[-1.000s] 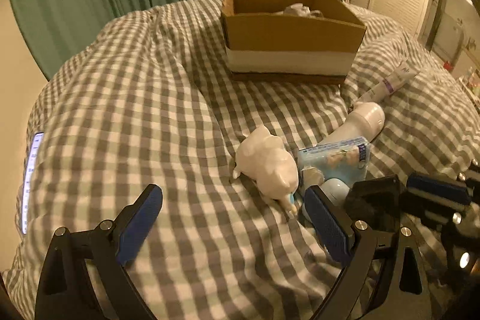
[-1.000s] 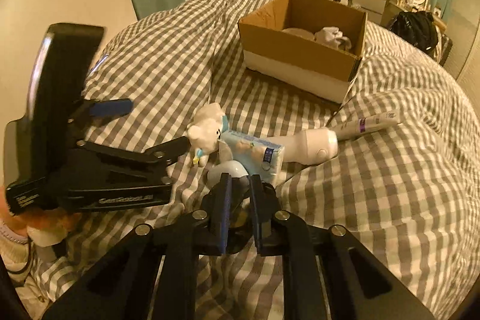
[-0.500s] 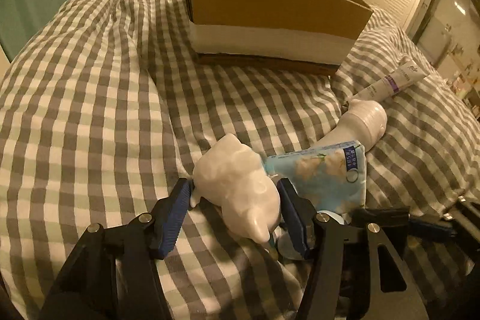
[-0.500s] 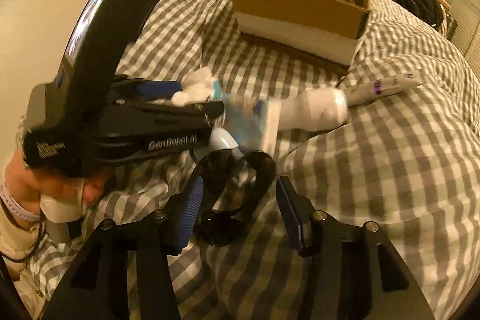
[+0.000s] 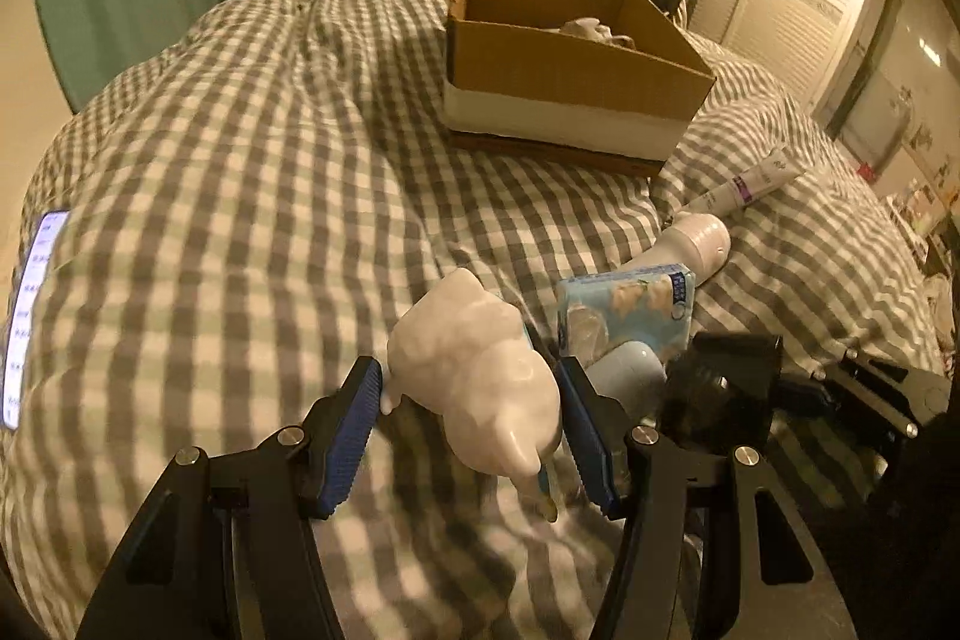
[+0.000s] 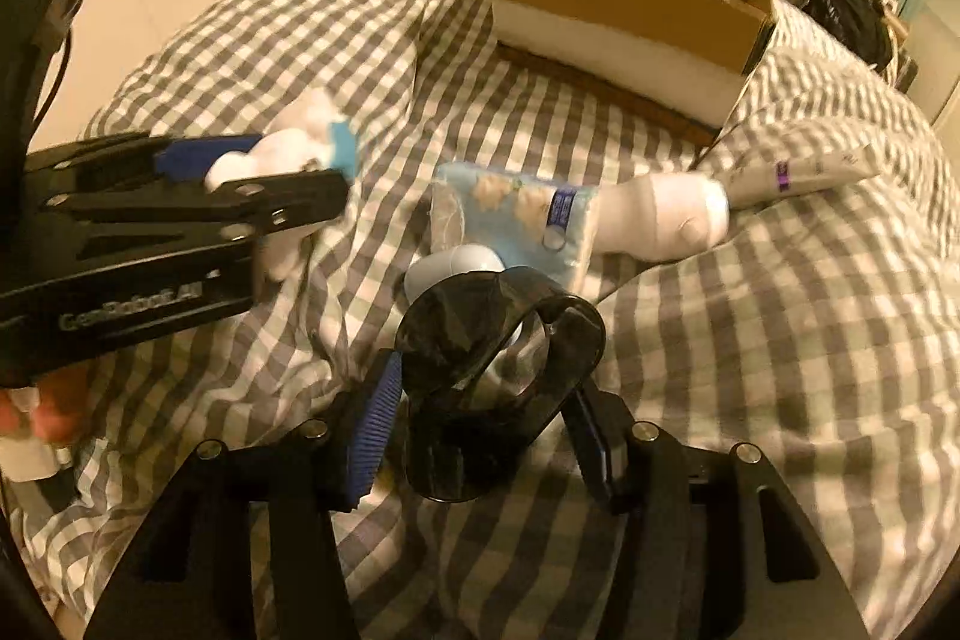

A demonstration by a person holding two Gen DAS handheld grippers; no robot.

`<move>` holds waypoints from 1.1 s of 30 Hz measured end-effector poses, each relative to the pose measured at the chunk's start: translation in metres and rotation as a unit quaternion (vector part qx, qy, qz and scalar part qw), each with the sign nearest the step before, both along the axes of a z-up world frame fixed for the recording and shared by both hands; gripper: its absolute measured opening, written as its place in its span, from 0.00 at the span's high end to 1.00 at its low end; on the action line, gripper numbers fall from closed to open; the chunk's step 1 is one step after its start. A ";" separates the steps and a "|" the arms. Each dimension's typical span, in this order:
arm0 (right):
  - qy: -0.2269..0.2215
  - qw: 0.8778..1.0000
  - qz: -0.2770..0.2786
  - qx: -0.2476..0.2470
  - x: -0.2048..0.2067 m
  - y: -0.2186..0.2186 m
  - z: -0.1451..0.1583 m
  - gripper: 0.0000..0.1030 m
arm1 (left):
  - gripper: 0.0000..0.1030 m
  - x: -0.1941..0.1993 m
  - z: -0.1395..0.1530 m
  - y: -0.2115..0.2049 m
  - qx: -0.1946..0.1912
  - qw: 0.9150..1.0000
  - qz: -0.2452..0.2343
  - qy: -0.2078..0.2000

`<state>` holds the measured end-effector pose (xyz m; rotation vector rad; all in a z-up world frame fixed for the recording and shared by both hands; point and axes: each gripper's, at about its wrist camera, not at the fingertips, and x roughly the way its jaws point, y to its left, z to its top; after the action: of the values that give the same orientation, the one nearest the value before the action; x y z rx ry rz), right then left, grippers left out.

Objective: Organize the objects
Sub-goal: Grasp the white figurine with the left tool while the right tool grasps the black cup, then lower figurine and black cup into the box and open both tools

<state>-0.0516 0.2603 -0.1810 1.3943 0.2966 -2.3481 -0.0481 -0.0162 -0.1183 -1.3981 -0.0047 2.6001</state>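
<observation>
Since the earlier frames, both tongs have changed: the left tongs point(image 5: 471, 421), then spread wide above the bed, have closed onto the white plush toy point(image 5: 474, 382), and the right tongs point(image 6: 480, 421), then shut with nothing between them, have opened and now bracket the black looped object point(image 6: 498, 334). Left tongs: blue pads press on both flanks of the toy, which appears raised just off the gingham duvet point(image 5: 240, 196), head end toward the camera. Right tongs: the left pad touches the black object; contact at the right pad cannot be confirmed, so a grip cannot be told. The object rests on the duvet.

Remaining items lie clustered on the bed beside the toy: a light-blue tissue packet point(image 6: 516, 214), a pale rounded item point(image 6: 456, 268) partly under the black object, a white bottle point(image 6: 660, 214) on its side touching the packet, and a white tube point(image 6: 798, 172) with a purple band just past the bottle. A cardboard box point(image 5: 564, 70) sits open farther up the bed, white items inside. A lit phone screen point(image 5: 30, 316) shows at the left edge.
</observation>
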 end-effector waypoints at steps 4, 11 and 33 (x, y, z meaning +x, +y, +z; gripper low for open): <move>0.028 1.000 -0.005 0.002 0.005 0.001 0.013 0.49 | 0.41 0.011 0.011 -0.006 0.005 1.000 0.004 0.009; 0.058 0.998 -0.009 -0.009 0.013 -0.001 0.046 0.49 | 0.41 0.029 0.041 -0.008 0.013 0.999 -0.002 0.043; 0.225 0.974 -0.001 -0.021 -0.010 0.006 0.205 0.50 | 0.41 -0.012 0.157 0.007 0.000 0.984 -0.024 0.178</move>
<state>-0.0619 0.2661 0.0243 0.8277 0.3670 -2.6346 -0.0598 -0.0097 0.0382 -0.9009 0.0780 2.7674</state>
